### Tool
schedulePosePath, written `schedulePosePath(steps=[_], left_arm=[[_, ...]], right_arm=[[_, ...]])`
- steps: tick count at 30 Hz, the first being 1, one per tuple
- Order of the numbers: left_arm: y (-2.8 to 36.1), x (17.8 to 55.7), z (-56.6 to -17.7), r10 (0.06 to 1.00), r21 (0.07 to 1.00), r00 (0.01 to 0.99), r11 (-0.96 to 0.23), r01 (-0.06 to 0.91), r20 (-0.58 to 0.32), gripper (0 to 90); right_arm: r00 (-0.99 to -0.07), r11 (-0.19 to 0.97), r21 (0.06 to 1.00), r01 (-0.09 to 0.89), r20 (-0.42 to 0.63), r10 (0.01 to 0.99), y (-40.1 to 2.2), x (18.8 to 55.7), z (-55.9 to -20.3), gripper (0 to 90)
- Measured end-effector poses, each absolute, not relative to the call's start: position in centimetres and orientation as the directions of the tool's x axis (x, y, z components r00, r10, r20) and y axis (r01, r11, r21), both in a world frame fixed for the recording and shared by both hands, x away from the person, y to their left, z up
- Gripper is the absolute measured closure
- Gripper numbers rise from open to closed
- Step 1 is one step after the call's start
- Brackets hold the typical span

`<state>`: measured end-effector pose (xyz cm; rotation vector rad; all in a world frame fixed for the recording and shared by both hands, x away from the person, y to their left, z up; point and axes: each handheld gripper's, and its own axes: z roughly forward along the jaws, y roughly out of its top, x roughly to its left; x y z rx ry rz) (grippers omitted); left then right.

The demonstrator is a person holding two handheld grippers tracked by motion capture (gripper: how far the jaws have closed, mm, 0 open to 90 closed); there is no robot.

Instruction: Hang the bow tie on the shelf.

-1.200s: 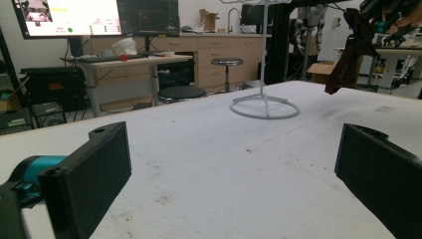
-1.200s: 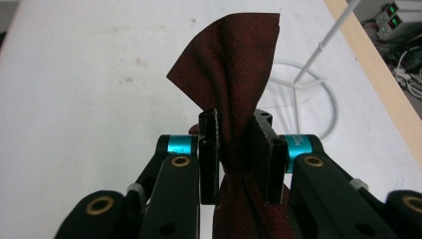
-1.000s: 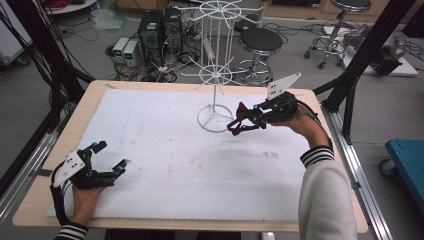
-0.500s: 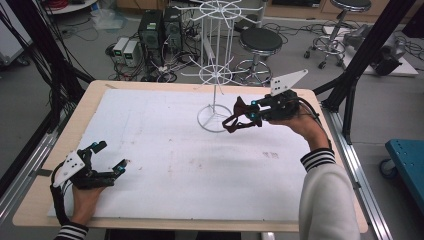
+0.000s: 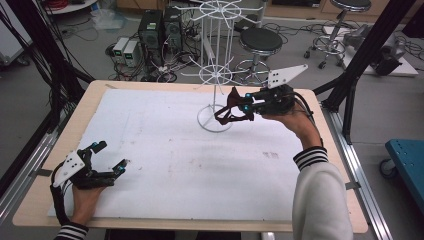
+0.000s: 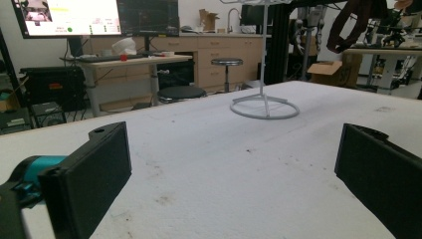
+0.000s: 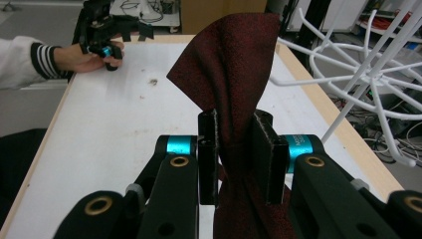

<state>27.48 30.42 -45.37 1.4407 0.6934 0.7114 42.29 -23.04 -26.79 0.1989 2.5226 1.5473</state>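
We hold the right gripper [image 5: 239,106] above the far part of the table [image 5: 45,200], toward its right edge, and its jaws are clamped on a dark red cloth [image 5: 227,111]. In the right gripper view the cloth [image 7: 239,74] is pinched between the two black pads and rises above them in a folded, twisted flap, while more of it hangs below the jaws. In the high view the cloth dangles clear of the white sheet [image 5: 165,160] that covers the table, just beside the thin post of the white wire rack [image 5: 216,80]. The rack's round base ring [image 5: 215,120] rests on the sheet near the middle of the far edge, and the cloth hangs over the right side of that ring. Whether cloth and post touch we cannot tell.

Our left gripper [image 5: 111,159] rests low at the near left corner of the table, on the sheet. Its jaws stand wide apart with nothing between them; in the left gripper view the two black pads [image 6: 94,174] frame bare sheet, with the rack's base [image 6: 263,107] well ahead.
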Motion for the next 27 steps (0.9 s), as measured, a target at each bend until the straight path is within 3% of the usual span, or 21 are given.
schedulePosePath(steps=[27], left_arm=[[30.5,27.5,-45.4,0.782,1.000,0.623,0.005,-0.017,0.007,1.7]], right_arm=[[-0.942,0.424,0.904,0.060,-0.089,0.325,-20.0,44.0,-25.2,74.4]])
